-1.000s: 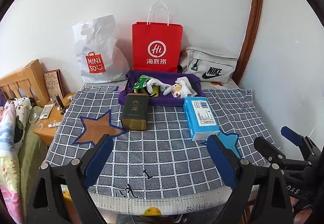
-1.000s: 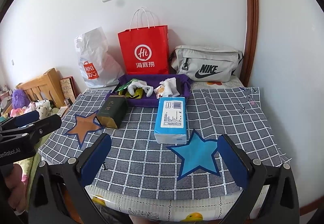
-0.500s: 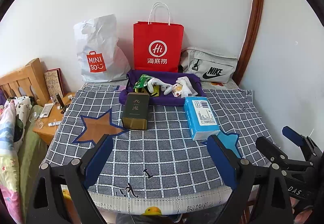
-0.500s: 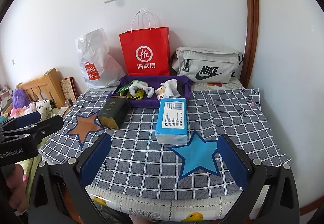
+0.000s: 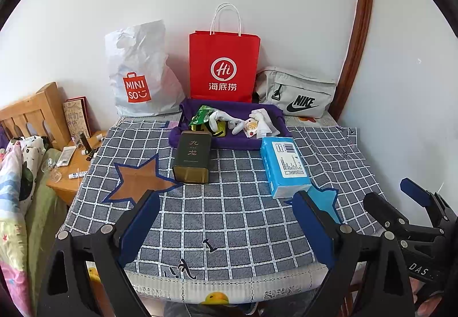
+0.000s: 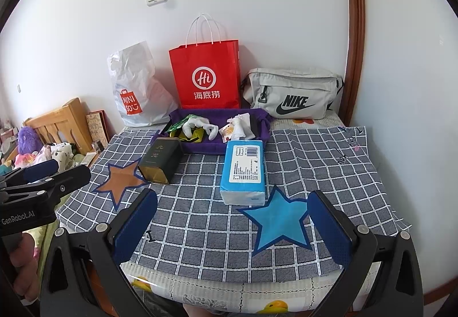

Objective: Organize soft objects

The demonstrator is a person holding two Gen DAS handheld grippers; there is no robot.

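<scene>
Both wrist views face the wall across the checked cloth, side by side.

You have one purple tray, one dark tin, one blue tissue pack, two paper bags, one grey pouch, two cloth stars.

Checked cloth spread over table.
Bearing purple tray far, dark tin left, blue tissue pack right, bags behind.
</scene>
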